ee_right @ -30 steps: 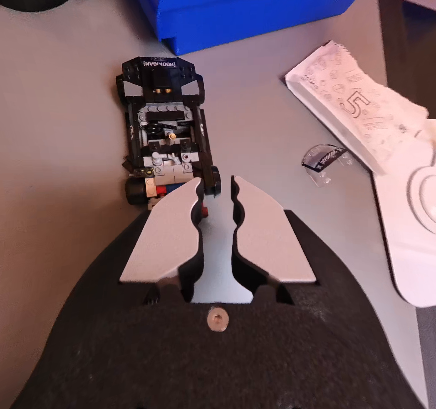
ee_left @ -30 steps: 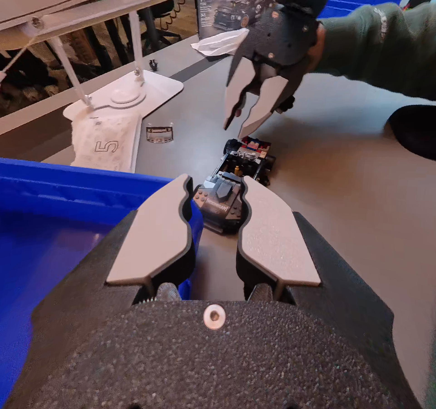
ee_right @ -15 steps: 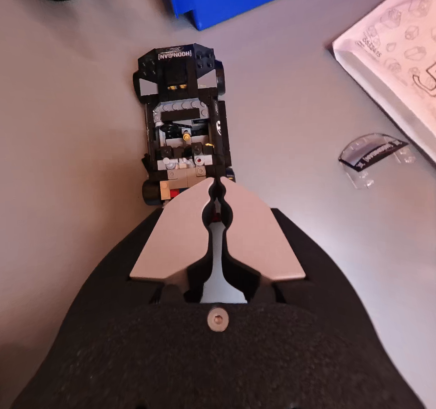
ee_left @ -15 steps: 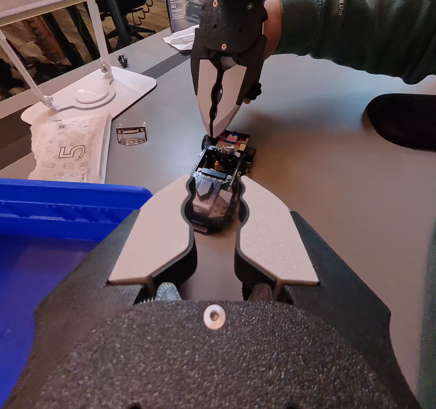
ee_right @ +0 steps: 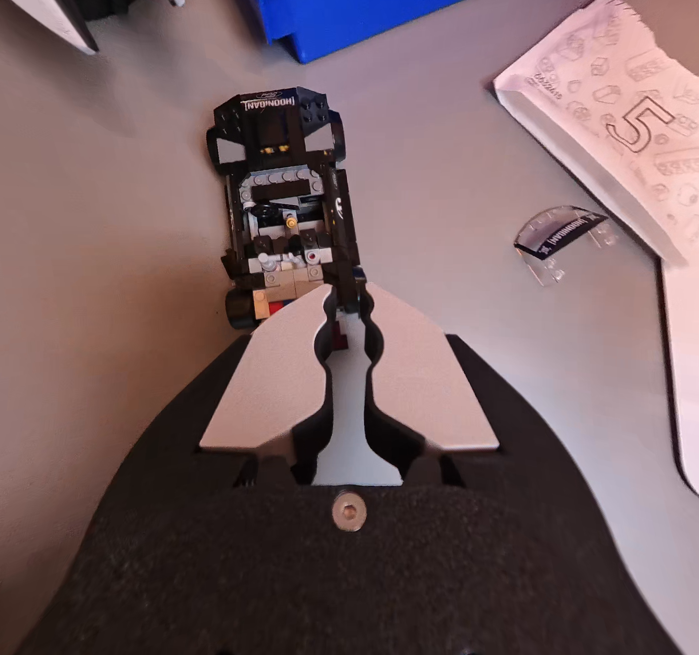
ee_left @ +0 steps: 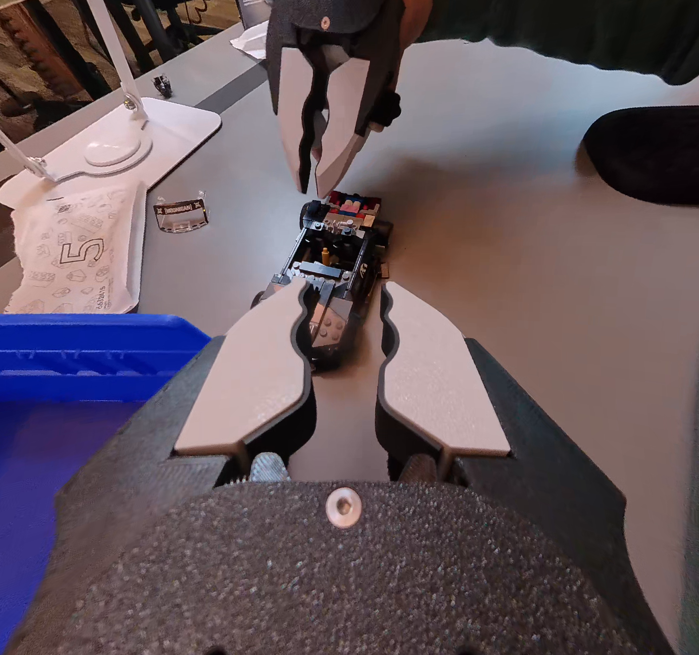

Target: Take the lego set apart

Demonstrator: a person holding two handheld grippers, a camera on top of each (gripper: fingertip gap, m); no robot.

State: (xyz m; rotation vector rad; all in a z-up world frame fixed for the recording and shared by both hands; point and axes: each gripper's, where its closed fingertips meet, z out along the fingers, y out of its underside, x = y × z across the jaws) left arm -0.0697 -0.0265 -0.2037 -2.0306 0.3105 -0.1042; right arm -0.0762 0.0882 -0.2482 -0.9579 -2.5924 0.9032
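On the smooth grey tabletop (ee_left: 491,258) beside the blue bin (ee_left: 94,353), the studded black lego car (ee_right: 283,198) sits between the left gripper (ee_left: 342,289), spread wide, and the right gripper (ee_right: 350,289), narrowly parted.

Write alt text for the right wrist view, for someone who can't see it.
The right tongs, slightly parted, straddle a black side strip at the rear of a partly stripped black lego car on a grey table. A loose clear windscreen piece and a white paper bag lie to the right, with a blue bin beyond the car.
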